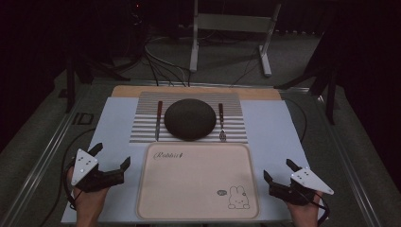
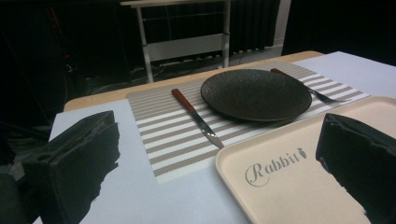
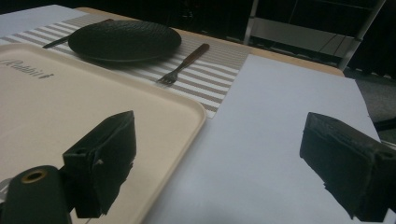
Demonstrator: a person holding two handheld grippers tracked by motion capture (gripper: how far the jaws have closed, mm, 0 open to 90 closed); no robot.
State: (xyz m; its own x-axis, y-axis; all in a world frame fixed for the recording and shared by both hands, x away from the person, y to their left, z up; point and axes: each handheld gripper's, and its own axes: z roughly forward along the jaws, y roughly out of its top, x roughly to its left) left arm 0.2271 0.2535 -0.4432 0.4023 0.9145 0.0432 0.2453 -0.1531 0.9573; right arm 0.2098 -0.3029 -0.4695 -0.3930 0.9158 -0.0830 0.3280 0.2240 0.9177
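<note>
A: Where do things stand?

B: Nothing is picked up. In the high view the left claw [image 1: 112, 156] sits at the lower left of the frame and the right claw [image 1: 279, 169] at the lower right, each on the white sheet just beside the beige tray [image 1: 156, 198]. Both have their jaws spread wide with nothing between them.

A: And the things nearest them?

B: The tray lies flat at the bottom centre, bare. Above it, mid-frame, is the striped placemat [image 1: 142, 127] with the dark plate [image 1: 190, 119] in its middle, the knife [image 1: 158, 118] to the plate's left and the fork [image 1: 221, 124] to its right.

A: So which step is this?

B: I judge it the start: hands flanking the tray, work not begun. It looks like the setting is to go onto the tray, though that is only my reading.

A: What does the next move call for?

B: Each claw reaching up-frame across the desk to its own side. The knife and fork lie flat and thin, so the jaws must come down low and close across the handle.
</note>
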